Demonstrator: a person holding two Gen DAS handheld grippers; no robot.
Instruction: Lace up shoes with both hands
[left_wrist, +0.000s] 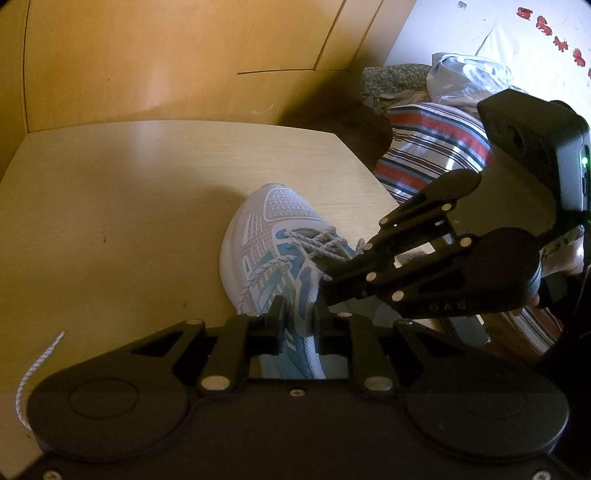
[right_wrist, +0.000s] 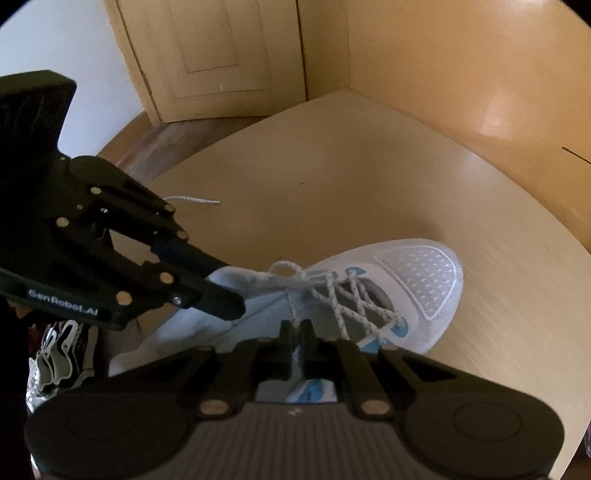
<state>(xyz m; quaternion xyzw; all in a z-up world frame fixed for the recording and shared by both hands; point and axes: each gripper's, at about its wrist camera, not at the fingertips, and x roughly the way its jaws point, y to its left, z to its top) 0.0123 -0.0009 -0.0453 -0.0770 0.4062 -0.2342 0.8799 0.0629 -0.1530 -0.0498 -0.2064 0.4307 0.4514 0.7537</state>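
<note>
Nearest the right wrist camera, the right gripper (right_wrist: 295, 326) is closed tight on a thin strand of the lace (right_wrist: 291, 308) that rises to it from the shoe's upper eyelets. Across from it, the left gripper (left_wrist: 298, 314) is closed on the edge of the shoe's (left_wrist: 266, 236) opening, its jaws narrowly parted by the padded collar pinched between them. Both grippers sit at the heel end of the lacing, so the shoe stretches away from them, its long axis running from near to far with the toe pointing off across the surface (left_wrist: 110, 206); the right gripper is the one on the lace, and any pull would likely run back toward the heel. The shoe is a white mesh trainer with blue side panels, already criss-crossed with speckled white lace over most of the tongue, a small loop standing near the top. One loose lace end (left_wrist: 37, 365) trails over the pale wooden surface at the near left, well apart from the shoe. Striped bedding (left_wrist: 432, 147) lies far right.
</note>
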